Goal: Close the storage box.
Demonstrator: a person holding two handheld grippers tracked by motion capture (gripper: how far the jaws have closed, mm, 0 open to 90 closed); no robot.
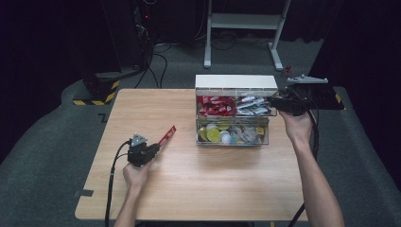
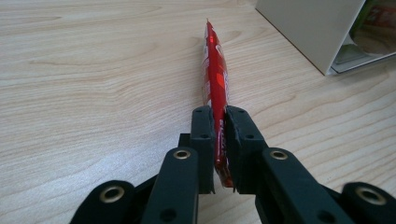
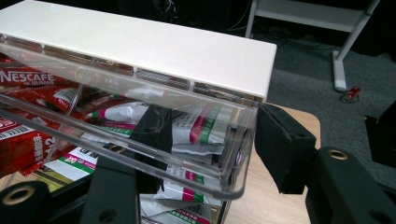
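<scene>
My left gripper (image 1: pixel 158 147) (image 2: pixel 219 112) is shut on the near end of a long red sachet (image 1: pixel 167 135) (image 2: pixel 215 70), held edge-up with its far tip close to the wooden table. A clear drawer organiser with a white top (image 1: pixel 236 81) (image 3: pixel 154 44) stands at the back right. Its upper drawer (image 3: pixel 205 179) is pulled out and holds red Nescafe sachets (image 1: pixel 215 106) (image 3: pixel 28 79) and white-and-green sachets (image 1: pixel 253 105) (image 3: pixel 191 128). At the drawer's right end my right gripper (image 1: pixel 276 105) (image 3: pixel 212 116) is open, one jaw inside the drawer and one outside its end wall.
The organiser's lower clear drawer (image 1: pixel 232 133) holds yellow round lids and small packets. The wooden table (image 1: pixel 198 179) has bare surface in front and to the left. A white table frame (image 1: pixel 243 21) and cables stand on the floor behind.
</scene>
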